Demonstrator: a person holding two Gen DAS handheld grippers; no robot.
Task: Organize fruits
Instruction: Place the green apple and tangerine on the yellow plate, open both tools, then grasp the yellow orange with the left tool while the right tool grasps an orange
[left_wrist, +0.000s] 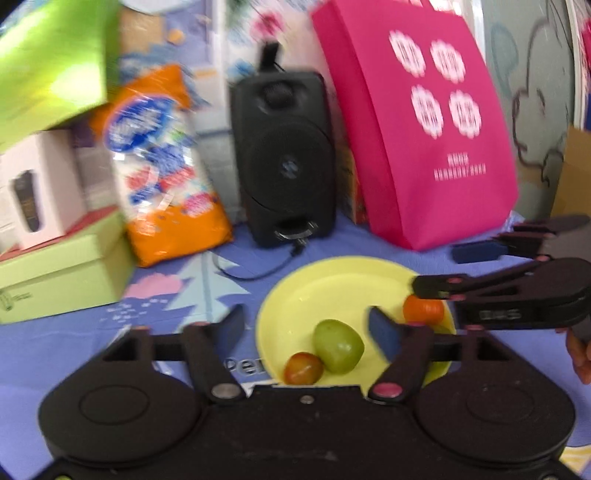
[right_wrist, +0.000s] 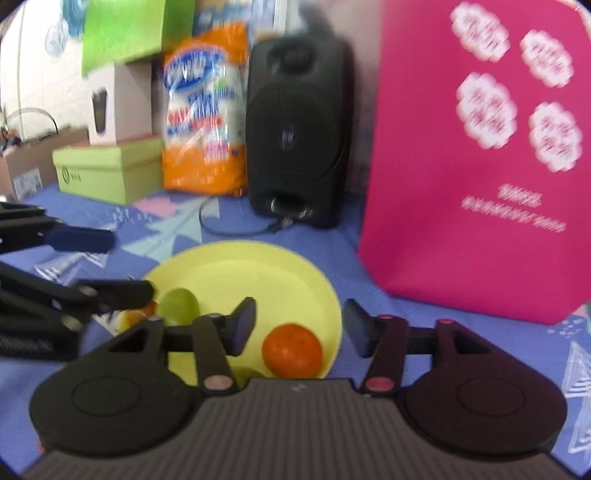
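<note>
**Both grippers open over a full plate, and it's tight in there**

Nearest the left wrist camera, the left gripper (left_wrist: 306, 326) stands wide, nothing between its blue pads. Just past them, on the near part of the yellow plate (left_wrist: 332, 284), lie a reddish grape (left_wrist: 303, 368) and a green fruit (left_wrist: 338, 345), touching each other. The risk sits right here: round fruit near the rim, and one careless nudge from a finger could roll a piece off onto the purple tabletop (left_wrist: 74, 343).

The right gripper (right_wrist: 299, 326) is parted about halfway and also empty, its pads clear of the orange (right_wrist: 291, 350) resting at the plate's near edge below them. In the left view that right gripper (left_wrist: 436, 269) reaches in from the side, one finger crossing just above the orange (left_wrist: 423, 310). Two grippers crowding one small plate could well clip each other, or tip it.

Further back stand a black speaker (left_wrist: 284, 155), an orange snack bag (left_wrist: 162, 162) and a pink bag (left_wrist: 421, 122), well clear of the action.
</note>
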